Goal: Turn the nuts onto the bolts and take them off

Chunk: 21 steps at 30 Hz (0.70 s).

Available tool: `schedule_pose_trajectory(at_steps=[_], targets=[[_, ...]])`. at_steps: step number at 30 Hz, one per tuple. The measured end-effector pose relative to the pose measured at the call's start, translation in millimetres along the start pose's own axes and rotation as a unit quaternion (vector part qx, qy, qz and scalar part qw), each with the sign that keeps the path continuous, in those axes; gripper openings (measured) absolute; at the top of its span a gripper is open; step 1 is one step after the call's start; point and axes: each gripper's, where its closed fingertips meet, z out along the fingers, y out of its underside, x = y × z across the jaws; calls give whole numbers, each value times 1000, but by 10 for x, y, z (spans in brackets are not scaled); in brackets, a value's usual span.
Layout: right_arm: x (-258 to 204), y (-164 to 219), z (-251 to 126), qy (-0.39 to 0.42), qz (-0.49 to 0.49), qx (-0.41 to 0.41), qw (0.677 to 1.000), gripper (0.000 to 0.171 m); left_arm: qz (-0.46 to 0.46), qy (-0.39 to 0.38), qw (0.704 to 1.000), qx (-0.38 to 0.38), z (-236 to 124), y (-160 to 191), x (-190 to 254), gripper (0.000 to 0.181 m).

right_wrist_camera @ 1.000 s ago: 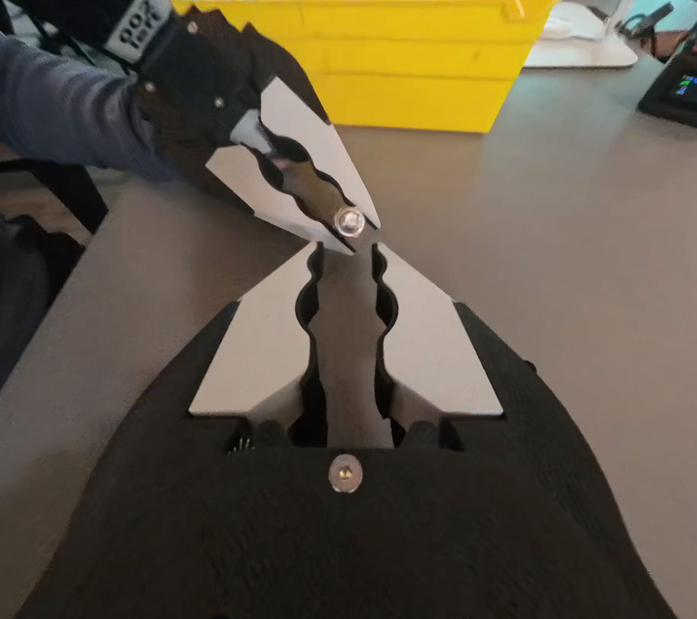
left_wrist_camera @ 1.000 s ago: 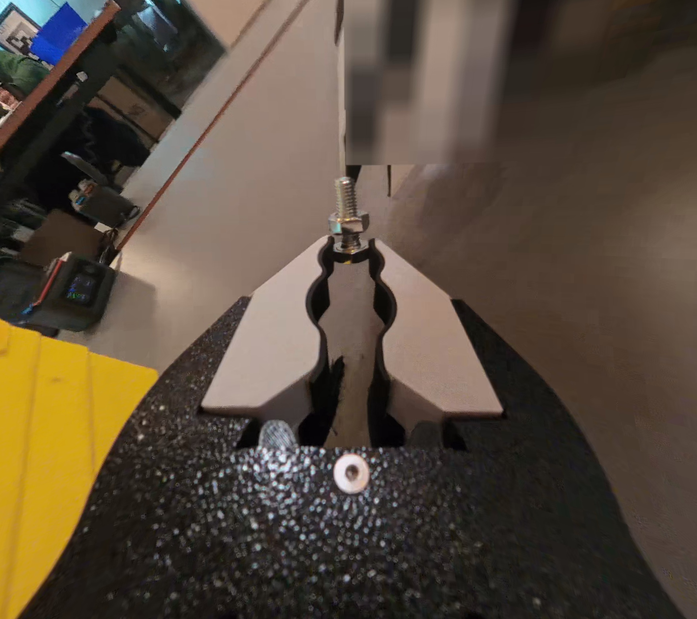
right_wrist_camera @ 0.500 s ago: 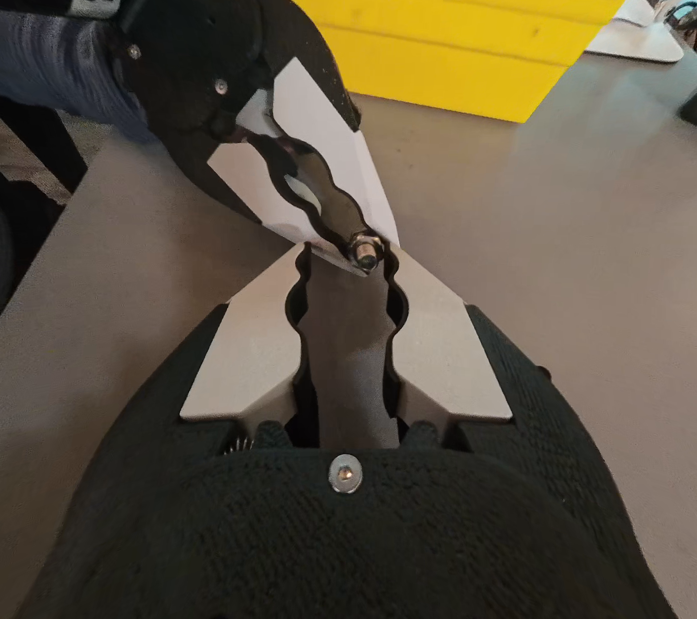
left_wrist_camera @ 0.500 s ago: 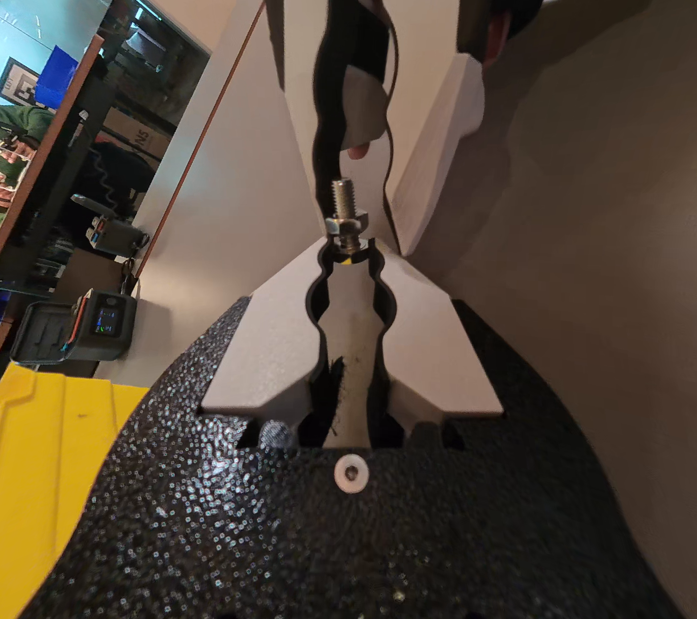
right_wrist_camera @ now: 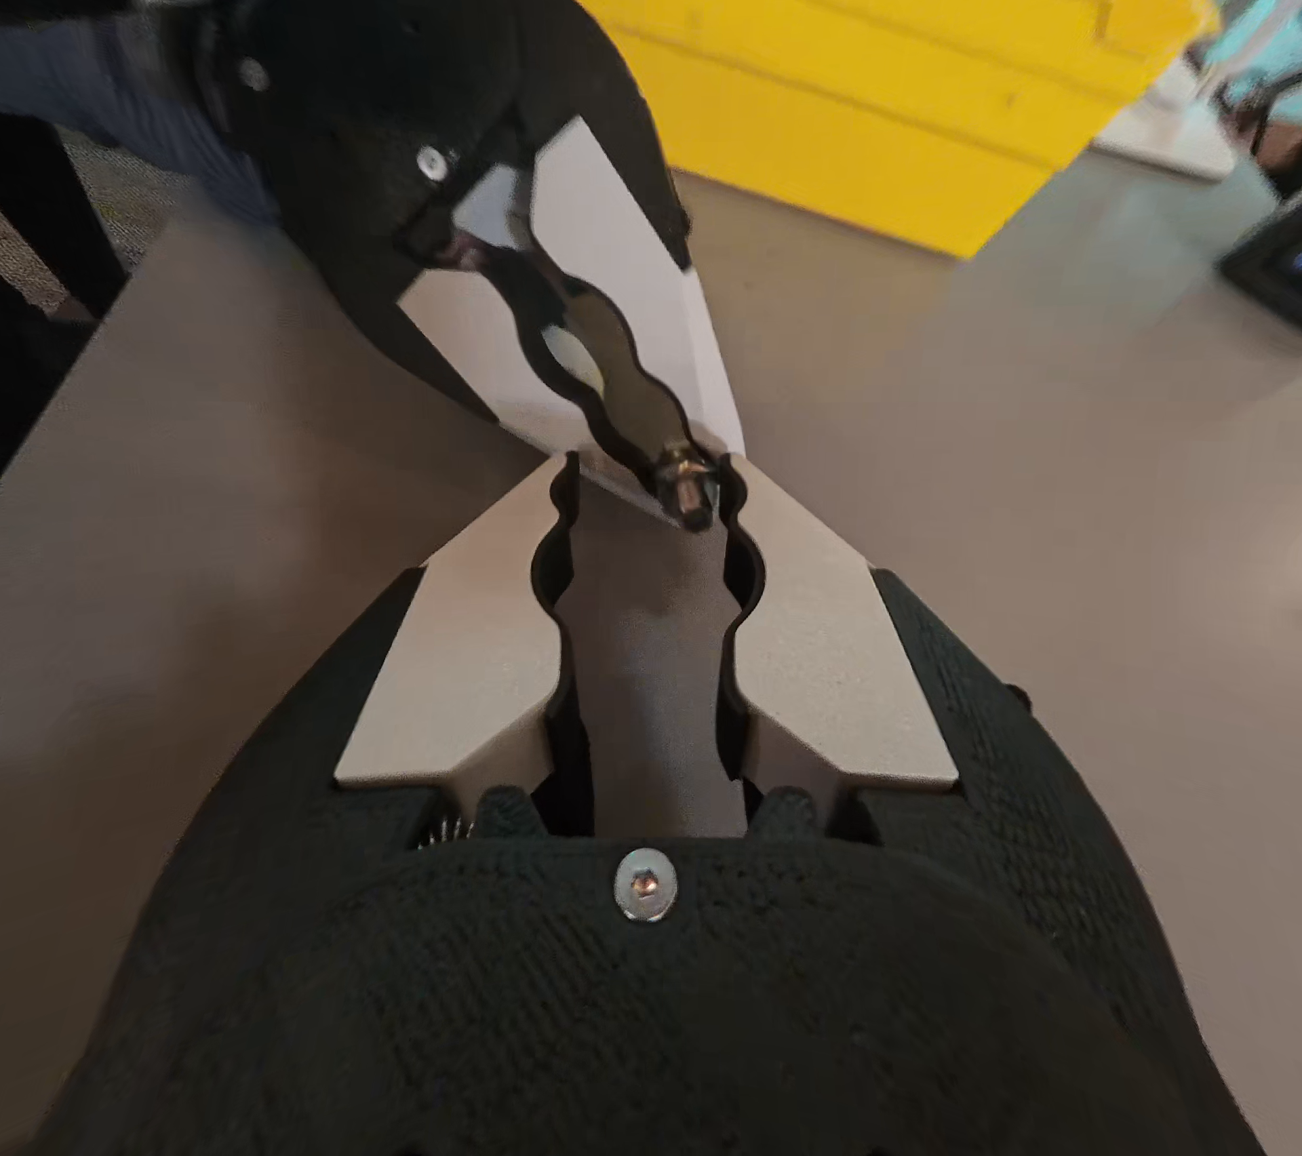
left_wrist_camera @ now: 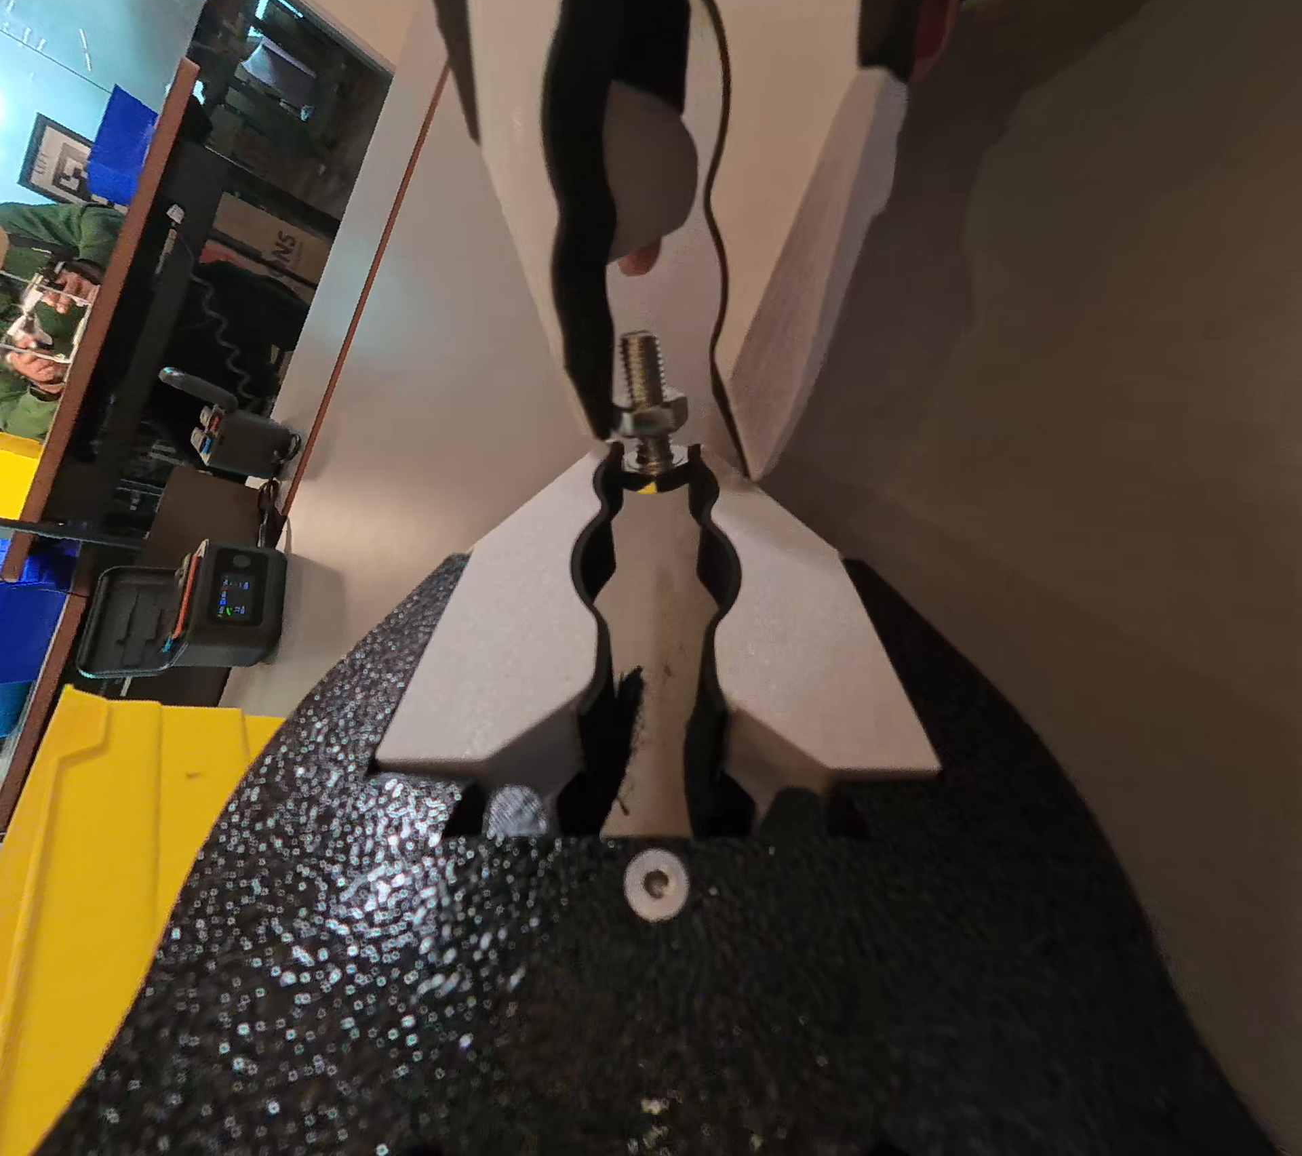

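The left gripper (left_wrist_camera: 654, 466) is closed, its fingertips pinched together. The right gripper (right_wrist_camera: 652, 477) faces it tip to tip, fingers spread apart, with one fingertip (left_wrist_camera: 588, 396) beside the left's tips.

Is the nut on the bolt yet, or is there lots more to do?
Done: the nut already sits on the bolt, threaded well down near the head.
In hand: the left tool grips the bolt by its head end, and the open right tool has its fingers around the nut, not yet closed.
Left: closing on the nut and turning it. Which way it goes next, I cannot tell.
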Motion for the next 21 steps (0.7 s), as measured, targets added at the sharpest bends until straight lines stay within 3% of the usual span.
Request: schedule_pose_trajectory(at_steps=[1, 4, 11, 16, 21], targets=[[-32, -69, -11, -3, -13, 19, 1000, 37, -3, -2, 1000, -4, 3, 6, -4, 16], [8, -158, -69, 0, 5, 52, 999, 37, -13, 0, 1000, -3, 3, 9, -13, 17], [51, 80, -54, -5, 47, -16, 999, 34, -20, 4, 1000, -1, 3, 10, -14, 16], [-51, -315, -99, 1, -16, 73, 997, 26, -17, 7, 1000, -1, 5, 9, -9, 17], [129, 169, -124, 23, 46, -55, 997, 31, -18, 8, 1000, 1, 2, 7, -10, 16]])
